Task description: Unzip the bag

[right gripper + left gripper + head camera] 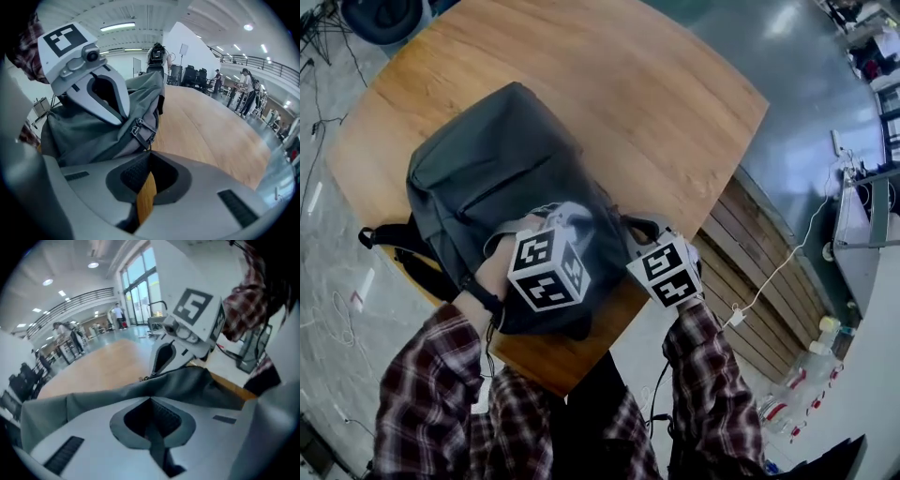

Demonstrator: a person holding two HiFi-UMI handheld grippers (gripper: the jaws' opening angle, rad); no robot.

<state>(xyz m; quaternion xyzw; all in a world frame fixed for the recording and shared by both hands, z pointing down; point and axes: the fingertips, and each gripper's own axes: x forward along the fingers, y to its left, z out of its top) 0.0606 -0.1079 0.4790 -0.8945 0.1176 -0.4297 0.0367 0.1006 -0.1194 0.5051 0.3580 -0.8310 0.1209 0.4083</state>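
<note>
**A:** What sits nearest?

**B:** 2 plaid sleeves [431,394]. Just past them are the 2 grippers, both at the near end of the grey bag [487,173].

**A:** How does the left gripper [150,399] stand?

**B:** Its jaws are pressed together on a fold of the bag's grey cloth. It sits on top of the bag's near end, and the cloth runs straight across its tips.

**A:** And the right gripper [150,153]?

**B:** It is at the bag's near-right corner, with the bag's body lying to its left. Its jaws are closed too. A thin zipper pull [148,144] drops from 2 metal sliders [138,129] on the bag's edge and runs right into the tips. Bare wood shows through the slot behind the tips.

**A:** How close are the 2 grippers?

**B:** They are near each other but apart, with the bag's near-right corner between them.

**A:** Where does the bag lie?

**B:** It lies flat on the wooden table [656,103], filling the near-left part. Its black straps [398,246] trail off the bag's left side, and a dark loop handle [643,225] shows at the corner by the right gripper.

**A:** What is farther out?

**B:** Beyond the bag's far end there is open tabletop. Well off to the bag's right are wooden slats [759,281] on the floor and a white cable [783,267].
</note>
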